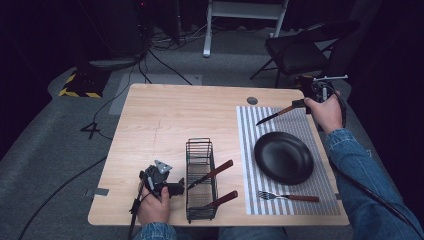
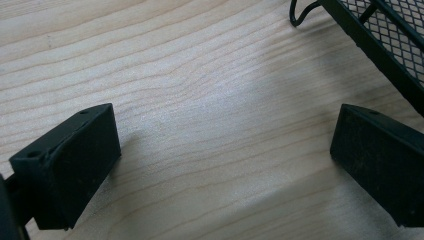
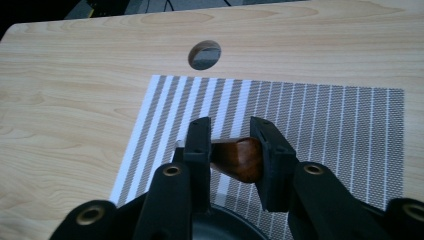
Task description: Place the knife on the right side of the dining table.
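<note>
My right gripper is at the far right of the table, shut on the brown wooden handle of a knife whose dark blade points left over the striped placemat. In the right gripper view the handle sits between the two pads of that gripper, just above the placemat. The left gripper rests on the wood at the near left, beside the black wire basket. In its own view this gripper stands open over bare table, the basket at the upper right.
A black plate lies on the placemat, with a wood-handled fork in front of it. Two wood-handled utensils lean in the basket. A cable hole is near the table's far edge. A folding chair stands beyond.
</note>
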